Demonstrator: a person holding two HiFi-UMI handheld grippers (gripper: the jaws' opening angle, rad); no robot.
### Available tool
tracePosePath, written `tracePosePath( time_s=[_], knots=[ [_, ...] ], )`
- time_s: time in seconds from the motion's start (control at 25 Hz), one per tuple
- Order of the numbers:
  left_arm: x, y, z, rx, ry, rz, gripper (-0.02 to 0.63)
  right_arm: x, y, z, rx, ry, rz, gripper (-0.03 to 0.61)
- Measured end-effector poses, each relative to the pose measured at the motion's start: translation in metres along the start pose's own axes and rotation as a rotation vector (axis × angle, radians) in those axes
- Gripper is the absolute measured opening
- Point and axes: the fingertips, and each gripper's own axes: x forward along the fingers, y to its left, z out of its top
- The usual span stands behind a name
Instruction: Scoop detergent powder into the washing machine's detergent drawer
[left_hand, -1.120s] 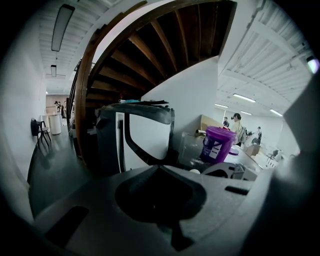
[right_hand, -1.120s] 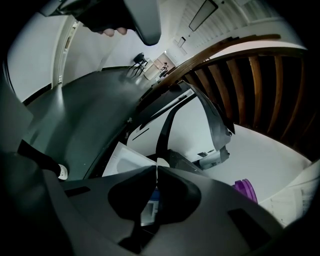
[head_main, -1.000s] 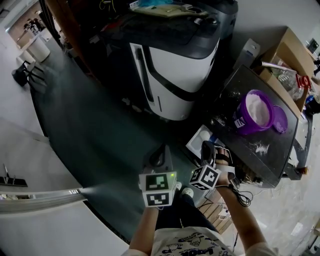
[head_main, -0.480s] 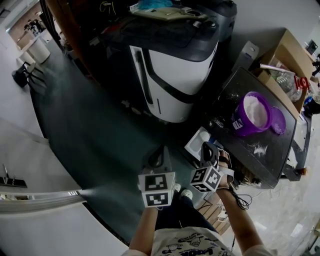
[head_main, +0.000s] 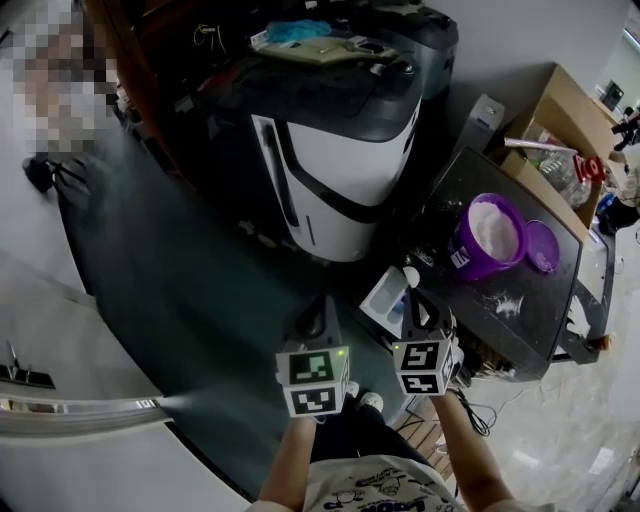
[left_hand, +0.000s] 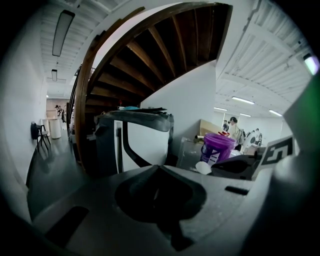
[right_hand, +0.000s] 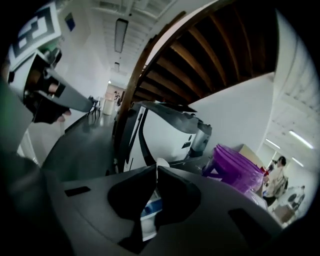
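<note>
Fingers pressed tip to tip, gripping nothing, on left gripper (left_hand: 159, 167) and right gripper (right_hand: 154, 168) alike. Purple detergent tub (head_main: 487, 237) stands open on the dark table (head_main: 540, 320), lid (head_main: 543, 246) beside it. White detergent drawer (head_main: 385, 297) lies at the table's corner nearest the washing machine (head_main: 340, 150), just ahead of the right gripper.

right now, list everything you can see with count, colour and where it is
washing machine: 1, black and white, ahead on floor
detergent drawer: 1, white and blue, by table edge
table: 1, dark, right
tub: 1, purple, on table, white powder inside
lid: 1, purple, beside tub
cardboard box: 1, brown, behind table
scoop: 1, white, in right jaws
left gripper: grey, shut, empty
right gripper: grey, shut on scoop
</note>
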Motion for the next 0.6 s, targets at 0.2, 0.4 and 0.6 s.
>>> tracePosePath(
  time_s=[0.2,0.4,0.6],
  knots=[
    [0.001,-0.009,0.014,0.007,-0.031,-0.006,0.002,-0.019,-0.020,0.015,0.146,-0.059,-0.046,0.020],
    [-0.002,-0.020,0.034,0.022,-0.073,-0.017,0.002,-0.038,-0.043,0.035,0.252,-0.121,-0.086,0.020],
    [-0.008,-0.031,0.053,0.034,-0.118,-0.035,0.002,-0.059,-0.068,0.055,0.303,-0.186,-0.139,0.020]
  ],
)
